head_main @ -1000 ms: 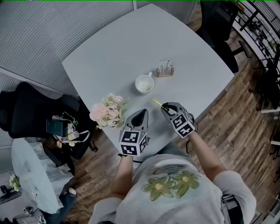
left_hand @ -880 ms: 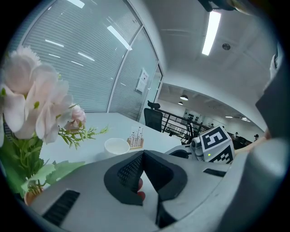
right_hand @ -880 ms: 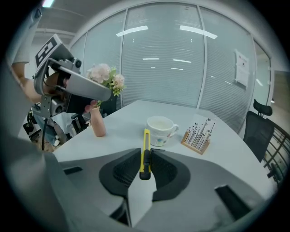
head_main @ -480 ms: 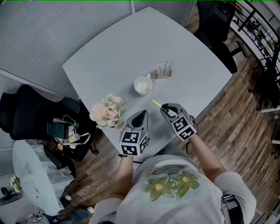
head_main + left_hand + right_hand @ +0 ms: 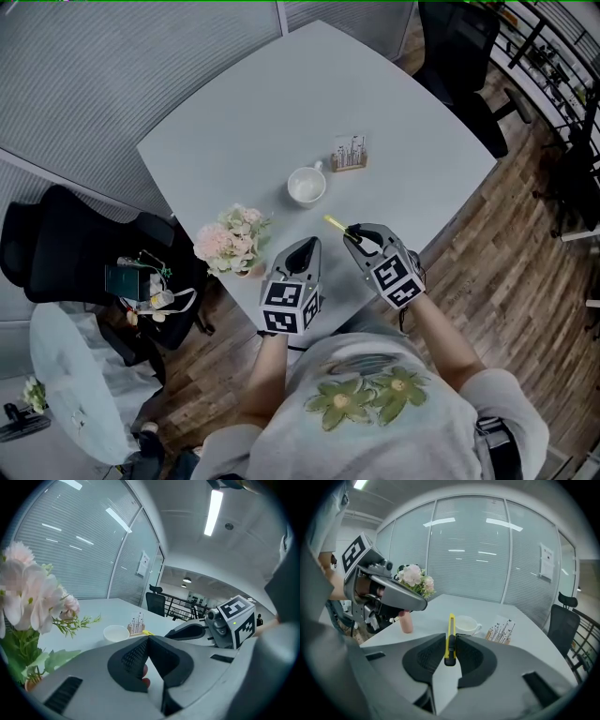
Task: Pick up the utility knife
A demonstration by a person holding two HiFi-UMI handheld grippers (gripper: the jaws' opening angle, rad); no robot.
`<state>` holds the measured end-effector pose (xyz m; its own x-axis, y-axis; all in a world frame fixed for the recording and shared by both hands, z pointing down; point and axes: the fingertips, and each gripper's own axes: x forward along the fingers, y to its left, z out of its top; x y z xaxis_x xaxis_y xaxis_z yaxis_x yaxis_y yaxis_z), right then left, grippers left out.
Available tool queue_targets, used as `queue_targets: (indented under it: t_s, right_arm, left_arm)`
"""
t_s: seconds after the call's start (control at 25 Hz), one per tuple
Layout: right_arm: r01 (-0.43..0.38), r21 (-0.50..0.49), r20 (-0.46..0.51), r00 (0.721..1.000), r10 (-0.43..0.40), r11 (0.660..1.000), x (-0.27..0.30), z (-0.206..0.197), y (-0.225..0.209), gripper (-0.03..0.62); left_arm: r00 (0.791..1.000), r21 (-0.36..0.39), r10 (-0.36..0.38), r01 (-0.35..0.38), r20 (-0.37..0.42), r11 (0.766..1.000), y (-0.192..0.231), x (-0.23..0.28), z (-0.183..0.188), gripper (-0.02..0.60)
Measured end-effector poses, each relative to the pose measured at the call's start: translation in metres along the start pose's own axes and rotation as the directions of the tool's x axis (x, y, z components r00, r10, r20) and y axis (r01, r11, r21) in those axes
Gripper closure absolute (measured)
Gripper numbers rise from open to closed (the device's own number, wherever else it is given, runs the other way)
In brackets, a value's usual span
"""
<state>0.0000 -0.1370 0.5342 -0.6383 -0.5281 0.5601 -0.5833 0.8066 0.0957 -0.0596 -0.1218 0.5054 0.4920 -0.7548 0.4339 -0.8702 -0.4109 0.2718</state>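
Observation:
The yellow utility knife [image 5: 450, 639] with its black slider is clamped between the pads of my right gripper [image 5: 450, 653], pointing forward and up off the white table [image 5: 440, 611]. In the head view the knife's yellow tip [image 5: 335, 223] sticks out ahead of the right gripper [image 5: 359, 237], near the table's front edge. My left gripper [image 5: 301, 253] hovers beside it to the left, and in the left gripper view its jaws [image 5: 149, 656] meet at the tips with nothing between them.
A white cup [image 5: 307, 185] and a small card holder [image 5: 350, 154] stand further back on the table. A pink flower bouquet [image 5: 230, 240] in a small vase sits at the table's left edge. Black office chairs [image 5: 66, 244] stand around the table [image 5: 244, 112].
My right gripper has lifted a little with the knife in it. The left gripper has stayed in place.

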Motion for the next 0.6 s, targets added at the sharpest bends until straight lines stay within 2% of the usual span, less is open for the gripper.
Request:
queue_targets:
  t_s: [0.6]
  right_arm:
    - [0.020, 0.019, 0.079, 0.997, -0.021, 1.000, -0.023, 0.029, 0.002, 0.523]
  left_arm:
    - [1.000, 0.009, 0.002, -0.002, 0.004, 1.000, -0.004, 0.000, 0.003, 0.581]
